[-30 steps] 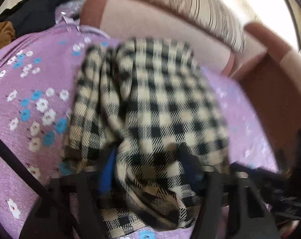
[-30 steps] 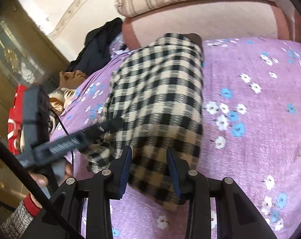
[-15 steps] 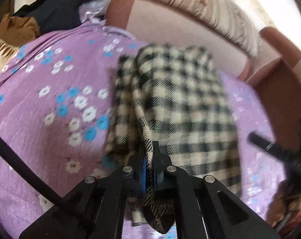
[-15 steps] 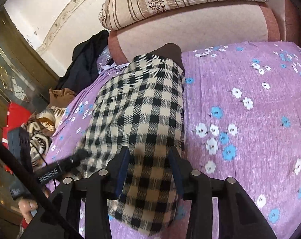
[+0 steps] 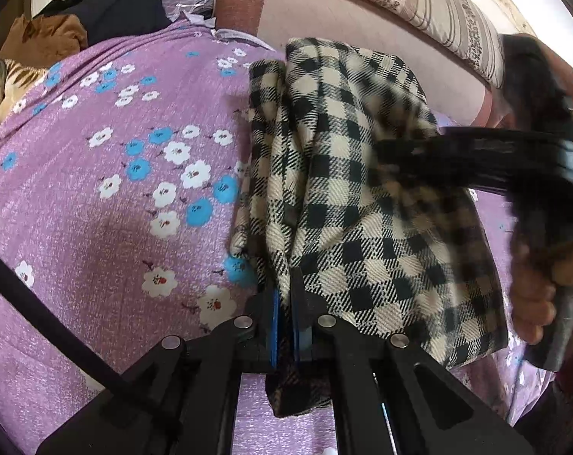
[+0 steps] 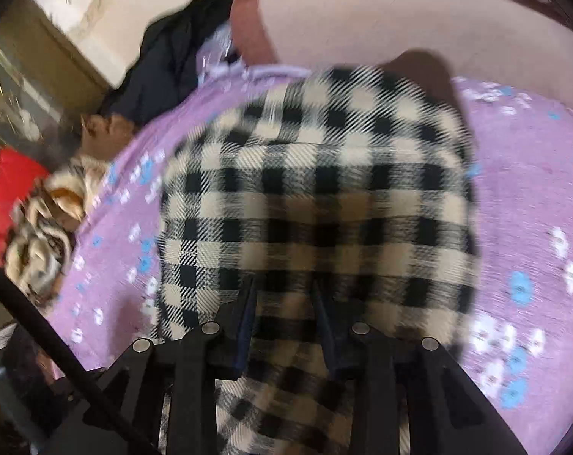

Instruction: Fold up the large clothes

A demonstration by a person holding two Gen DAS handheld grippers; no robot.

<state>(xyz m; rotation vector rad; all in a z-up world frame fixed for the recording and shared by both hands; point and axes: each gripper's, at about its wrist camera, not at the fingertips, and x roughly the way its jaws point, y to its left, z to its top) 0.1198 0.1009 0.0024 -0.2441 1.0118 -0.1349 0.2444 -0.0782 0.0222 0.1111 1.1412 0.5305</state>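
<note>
Checked black-and-cream cloth (image 5: pixel 347 204) is lying folded lengthwise on the purple flowered bedsheet (image 5: pixel 96 197); left tongs (image 5: pixel 284 303) are pinching its edge, right tongs (image 6: pixel 284 303) are standing apart over it.

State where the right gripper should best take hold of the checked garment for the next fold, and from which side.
Grip the near hem of the checked garment, coming in low from the near edge. The right gripper is open astride that hem, while the left gripper already pinches the neighbouring layered edge.

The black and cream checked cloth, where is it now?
The black and cream checked cloth lies mid-view on the purple flowered bedsheet, its near edge pinched by the left gripper.
</note>
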